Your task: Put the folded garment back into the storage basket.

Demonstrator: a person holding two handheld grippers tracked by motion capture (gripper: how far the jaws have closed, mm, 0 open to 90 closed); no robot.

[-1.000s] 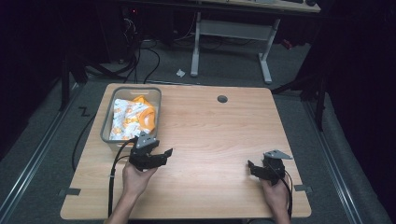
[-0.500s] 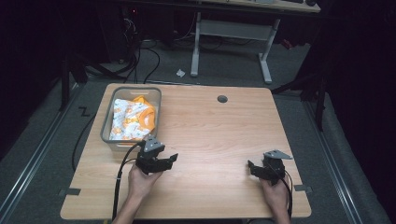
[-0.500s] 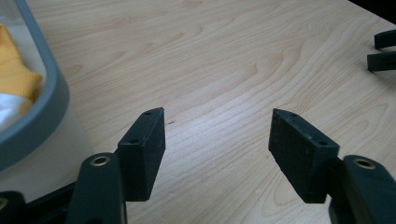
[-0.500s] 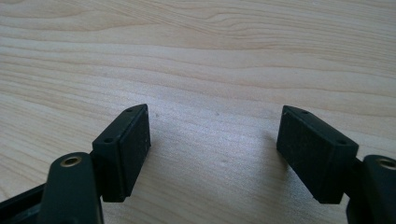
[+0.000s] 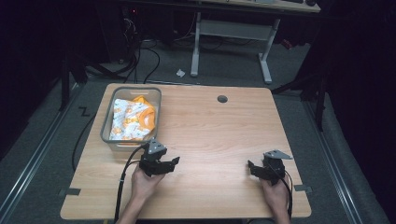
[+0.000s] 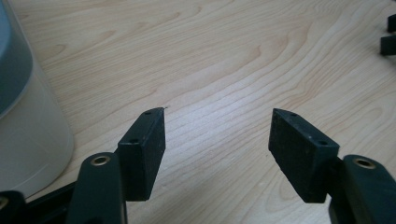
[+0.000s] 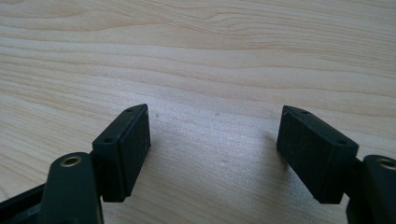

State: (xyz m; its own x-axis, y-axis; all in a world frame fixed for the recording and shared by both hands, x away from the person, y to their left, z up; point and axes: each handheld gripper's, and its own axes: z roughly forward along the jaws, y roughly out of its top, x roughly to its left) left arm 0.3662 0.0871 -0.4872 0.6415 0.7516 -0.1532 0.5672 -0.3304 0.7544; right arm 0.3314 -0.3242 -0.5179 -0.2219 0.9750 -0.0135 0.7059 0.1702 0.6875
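Lying just behind left hand-held gripper (image 5: 173, 162): bin (image 5: 108, 126).

Left claw (image 5: 169, 163) spread, empty; right claw (image 5: 254, 168) likewise, low.

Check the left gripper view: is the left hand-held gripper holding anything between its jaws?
No, the left hand-held gripper has its black jaws spread wide with only the bare light wooden table showing between them.
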